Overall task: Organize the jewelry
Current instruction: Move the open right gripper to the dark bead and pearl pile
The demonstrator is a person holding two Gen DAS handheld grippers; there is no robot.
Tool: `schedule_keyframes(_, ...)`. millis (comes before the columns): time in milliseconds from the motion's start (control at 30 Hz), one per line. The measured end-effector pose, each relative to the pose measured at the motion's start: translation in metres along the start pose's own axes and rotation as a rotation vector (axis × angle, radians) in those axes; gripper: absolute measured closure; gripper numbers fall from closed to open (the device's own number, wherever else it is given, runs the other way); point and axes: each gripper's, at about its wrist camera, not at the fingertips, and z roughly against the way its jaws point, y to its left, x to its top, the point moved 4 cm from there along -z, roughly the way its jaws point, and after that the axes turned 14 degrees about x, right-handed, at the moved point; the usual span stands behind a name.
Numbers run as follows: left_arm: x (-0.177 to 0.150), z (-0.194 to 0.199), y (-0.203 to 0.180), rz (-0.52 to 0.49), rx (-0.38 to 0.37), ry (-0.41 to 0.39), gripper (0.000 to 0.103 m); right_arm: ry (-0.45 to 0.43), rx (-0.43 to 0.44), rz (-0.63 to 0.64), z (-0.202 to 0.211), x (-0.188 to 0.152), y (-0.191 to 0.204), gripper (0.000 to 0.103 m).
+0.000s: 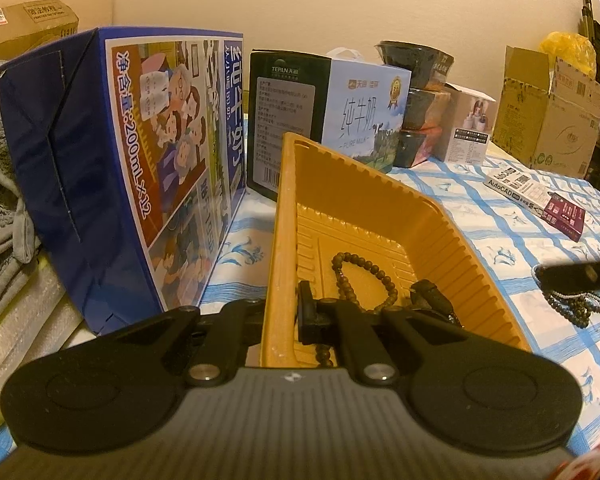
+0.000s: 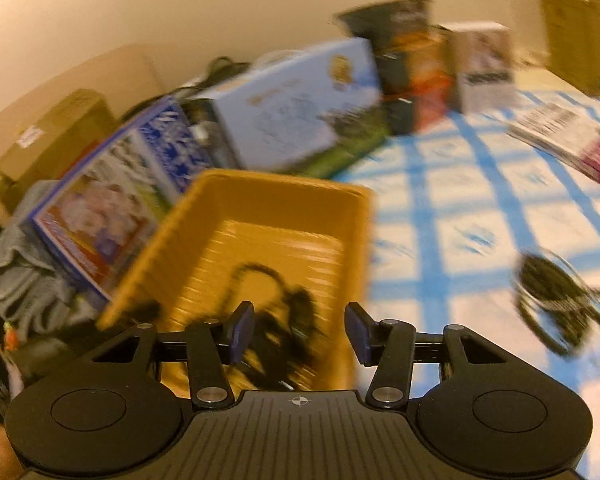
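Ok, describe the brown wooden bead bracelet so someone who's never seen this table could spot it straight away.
Find the yellow plastic tray on the blue-checked tablecloth. The wooden bead bracelet lies on its floor as an open loop. Its round matte brown beads set it apart from the lumpy black pieces beside it.

A plain cream wall (image 1: 340, 4) runs behind a table under a white cloth with blue checks (image 1: 496, 216). Warm, yellowish light falls over everything. Brown cardboard boxes (image 1: 548, 120) stand against the wall at the far right corner.
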Motion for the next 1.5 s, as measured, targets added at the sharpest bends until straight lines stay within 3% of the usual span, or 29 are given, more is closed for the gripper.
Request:
schedule_keyframes(400,0.000,-0.002,-0.003,-0.019,0.015,-0.004,0.098,-0.034,-0.282,-0.055,0.089,-0.043,-0.103,0.053)
schedule_keyframes(600,0.000,-0.002,-0.006,-0.036,0.023,-0.010,0.098,-0.038,-0.400,-0.077,0.111,-0.057,-0.152,0.053)
schedule_keyframes(667,0.000,-0.002,-0.006,-0.038,0.024,-0.010,0.098,-0.048,-0.420,-0.085,0.113,-0.058,-0.165,0.053)
schedule_keyframes(800,0.000,-0.002,-0.006,-0.049,0.027,-0.012,0.098,-0.064,-0.443,-0.076,0.107,-0.050,-0.185,0.071)
schedule_keyframes(933,0.000,-0.001,-0.007,-0.056,0.028,-0.012,0.098,-0.079,-0.450,-0.072,0.101,-0.041,-0.197,0.077)
schedule_keyframes(1500,0.000,-0.001,-0.007,-0.057,0.029,-0.012,0.098,-0.061,-0.482,-0.078,0.084,-0.036,-0.216,0.087)
